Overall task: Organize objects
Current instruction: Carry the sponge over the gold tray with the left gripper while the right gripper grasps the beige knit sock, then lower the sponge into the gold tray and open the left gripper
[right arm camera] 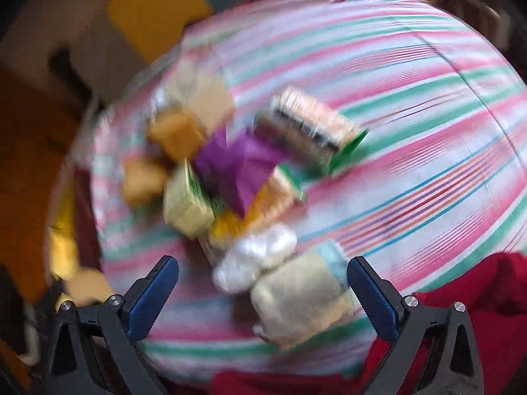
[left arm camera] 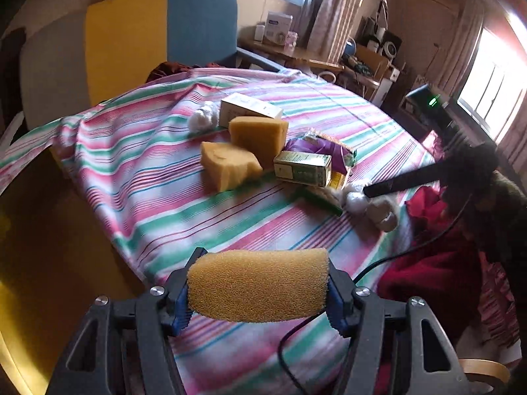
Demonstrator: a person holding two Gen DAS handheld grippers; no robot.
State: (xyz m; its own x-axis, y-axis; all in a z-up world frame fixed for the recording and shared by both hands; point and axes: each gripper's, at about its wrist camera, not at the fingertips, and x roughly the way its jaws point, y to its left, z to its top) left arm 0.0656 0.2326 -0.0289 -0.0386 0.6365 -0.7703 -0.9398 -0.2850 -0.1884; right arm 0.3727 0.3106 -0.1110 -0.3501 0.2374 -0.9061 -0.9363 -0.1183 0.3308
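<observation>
Two grippers in play. Left gripper (left arm camera: 258, 288), bottom center of its frame, has its fingers clamped on a yellow sponge (left arm camera: 258, 284), squeezed at both ends and held off the striped table (left arm camera: 164, 164), likely for sorting. Remaining clutter sits mid-frame: two sponge chunks (left arm camera: 243, 148), green box (left arm camera: 303, 168), purple wrapper. Right gripper (right arm camera: 263, 288) fingers are spread wide and empty over a pale pad (right arm camera: 303, 299); view is blurred.

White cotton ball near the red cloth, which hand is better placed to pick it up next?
Right. The right tool is open and empty directly above the white cotton ball, while the left tool already grips a yellow sponge.
</observation>
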